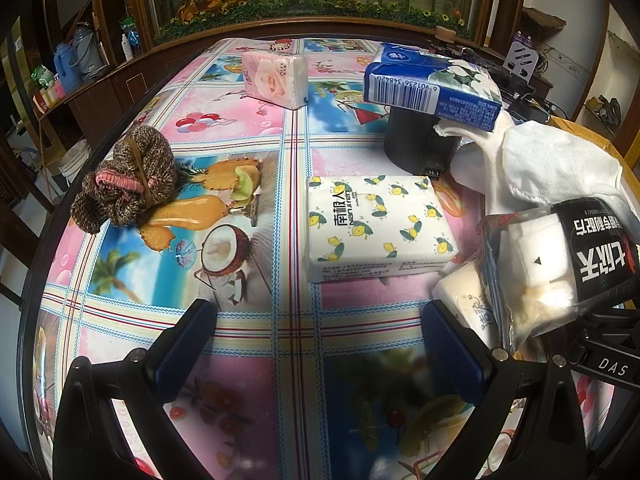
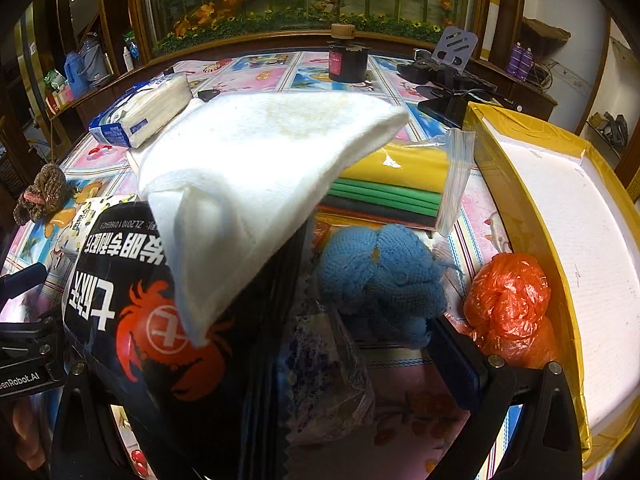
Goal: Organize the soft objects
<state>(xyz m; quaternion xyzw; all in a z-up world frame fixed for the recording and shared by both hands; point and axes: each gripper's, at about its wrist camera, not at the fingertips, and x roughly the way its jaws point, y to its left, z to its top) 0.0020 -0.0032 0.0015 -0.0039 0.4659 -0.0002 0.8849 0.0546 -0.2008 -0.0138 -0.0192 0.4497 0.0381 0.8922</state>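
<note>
Right hand-held gripper (image 2: 256,364) clenched on black snack bag (image 2: 132,320) beside yellow box (image 2: 520,216); left hand-held gripper (image 1: 320,344) released. Box empty; tissue packs (image 1: 376,224) unsorted.

The left gripper (image 1: 320,344) has its two fingers spread wide apart, and nothing is between them. Its blue pads (image 1: 182,346) face each other across the gap, and both fingertips hang just above the surface below. The right gripper (image 2: 332,344) appears in the left wrist view as a black frame at the far right edge. In its own view only its right finger (image 2: 460,364) with the blue pad is visible; the left finger is hidden, so how its jaws stand cannot be told.
</note>
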